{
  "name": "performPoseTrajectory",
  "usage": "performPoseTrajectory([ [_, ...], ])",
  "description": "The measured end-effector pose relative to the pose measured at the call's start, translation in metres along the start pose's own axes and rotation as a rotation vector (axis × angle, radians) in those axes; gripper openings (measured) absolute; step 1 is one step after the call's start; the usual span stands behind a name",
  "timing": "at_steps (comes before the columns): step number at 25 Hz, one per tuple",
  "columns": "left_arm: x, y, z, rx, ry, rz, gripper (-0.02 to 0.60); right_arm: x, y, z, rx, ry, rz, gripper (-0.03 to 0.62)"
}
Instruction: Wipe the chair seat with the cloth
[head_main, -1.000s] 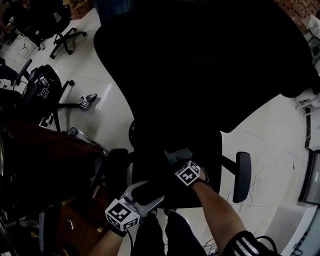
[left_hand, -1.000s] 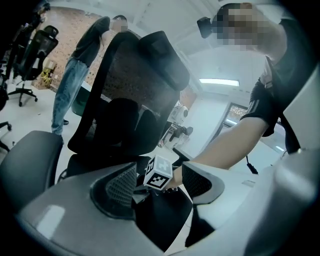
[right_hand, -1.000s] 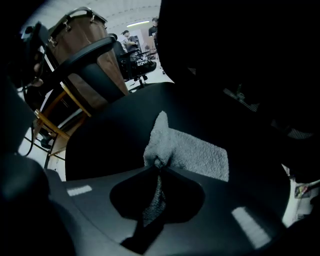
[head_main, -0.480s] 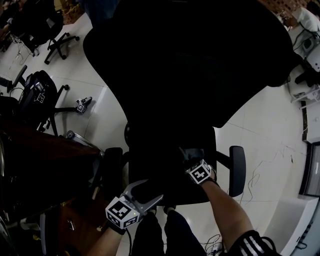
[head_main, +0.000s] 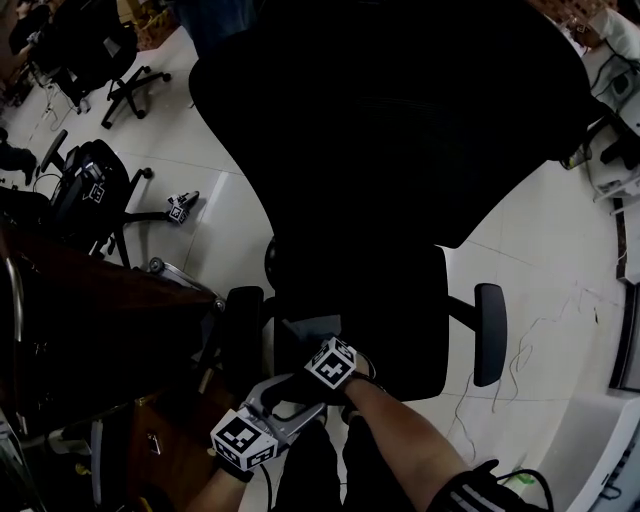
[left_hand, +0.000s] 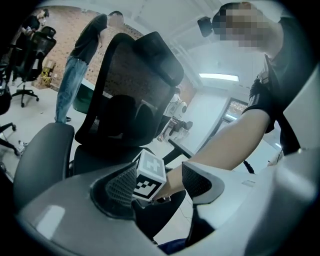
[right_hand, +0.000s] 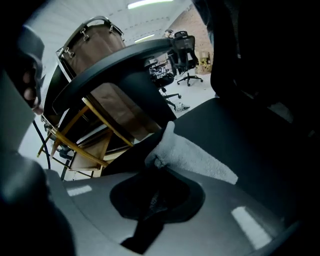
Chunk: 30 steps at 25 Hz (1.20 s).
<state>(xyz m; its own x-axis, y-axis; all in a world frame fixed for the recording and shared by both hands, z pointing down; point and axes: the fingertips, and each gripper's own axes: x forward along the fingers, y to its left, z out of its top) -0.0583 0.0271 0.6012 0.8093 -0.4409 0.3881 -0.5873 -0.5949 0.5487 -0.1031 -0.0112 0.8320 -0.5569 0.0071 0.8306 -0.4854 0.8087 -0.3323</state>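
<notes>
The black office chair's seat (head_main: 390, 320) lies below its tall backrest (head_main: 400, 120) in the head view. A grey cloth (head_main: 315, 328) rests on the seat's front-left part. My right gripper (head_main: 320, 342) is shut on the cloth and presses it to the seat. The right gripper view shows the cloth (right_hand: 192, 156) bunched at the right gripper (right_hand: 157, 167), with the seat (right_hand: 235, 135) beyond. My left gripper (head_main: 295, 392) hovers open just in front of the seat edge, holding nothing. In the left gripper view, the left gripper (left_hand: 160, 182) frames the right gripper's marker cube (left_hand: 149, 176).
Armrests (head_main: 490, 335) (head_main: 243, 322) flank the seat. A dark wooden desk (head_main: 90, 320) stands close at the left. Other office chairs (head_main: 90, 190) (head_main: 110, 50) and a spare gripper (head_main: 180, 207) are on the white tiled floor. A person (left_hand: 80, 65) stands behind the chair.
My right gripper has slid the cloth leftward over the seat, from the middle to the front-left, and now sits close to the left gripper. The left gripper has hardly moved.
</notes>
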Motion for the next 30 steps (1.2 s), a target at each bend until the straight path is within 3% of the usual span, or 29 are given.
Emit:
performPoseTrajectory([
  [6, -0.003, -0.006, -0.010, -0.009, 0.001, -0.013, 0.307, 0.001, -0.010, -0.051, 0.002, 0.077, -0.041, 0.025],
  [21, 0.025, -0.038, -0.002, 0.015, 0.021, -0.103, 0.307, -0.113, -0.114, -0.197, 0.170, 0.194, -0.267, 0.025],
  [25, 0.023, -0.039, 0.001, 0.031, 0.025, -0.113, 0.307, -0.123, -0.113, -0.191, 0.186, 0.170, -0.273, 0.025],
  [30, 0.003, -0.028, 0.002, 0.027, 0.034, -0.081, 0.307, -0.087, -0.055, -0.113, 0.090, 0.066, -0.151, 0.025],
])
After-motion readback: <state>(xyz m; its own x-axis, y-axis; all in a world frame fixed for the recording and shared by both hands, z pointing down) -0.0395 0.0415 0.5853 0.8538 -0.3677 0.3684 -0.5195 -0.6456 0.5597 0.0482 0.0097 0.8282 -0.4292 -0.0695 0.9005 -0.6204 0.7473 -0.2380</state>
